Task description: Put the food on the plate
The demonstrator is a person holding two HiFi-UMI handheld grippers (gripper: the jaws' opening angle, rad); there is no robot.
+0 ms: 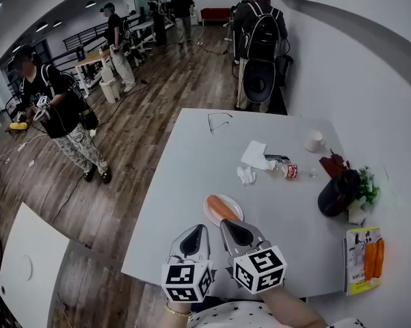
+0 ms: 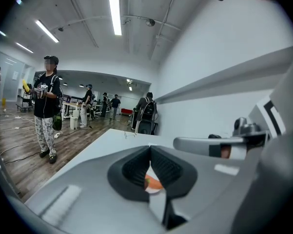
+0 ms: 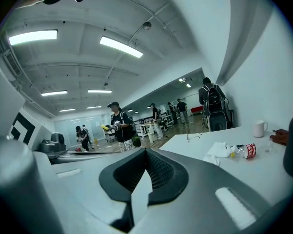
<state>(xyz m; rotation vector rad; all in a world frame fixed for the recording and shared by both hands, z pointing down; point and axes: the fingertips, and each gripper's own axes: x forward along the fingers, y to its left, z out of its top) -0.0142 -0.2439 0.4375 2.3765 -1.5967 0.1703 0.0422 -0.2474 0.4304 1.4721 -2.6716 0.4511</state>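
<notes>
Orange sausage-shaped food [image 1: 220, 207] on the round white plate [image 1: 236, 213] looks soft and slick: pinch it mid-length. Left gripper [image 2: 149, 149] and right gripper [image 3: 146, 154] are clenched, empty.

A pale grey worktop [image 1: 191, 203] runs along the white wall on its right; a small white plate [image 1: 235, 203] sits near the front edge; a pair of eyeglasses [image 1: 219, 120] lies by the far edge; toward the middle are an unfolded white tissue [image 1: 256, 154] and, just beside it, a crumpled one [image 1: 245, 175]; a small red can [image 1: 290, 171] lies on its side near them; a white cup [image 1: 315, 141] stands further back; by the wall rest a dark red object [image 1: 333, 165], a black cap-like bundle [image 1: 338, 193] and a green sprig [image 1: 366, 185]; a yellow-edged packet [image 1: 362, 258] lies at the front right corner.
</notes>
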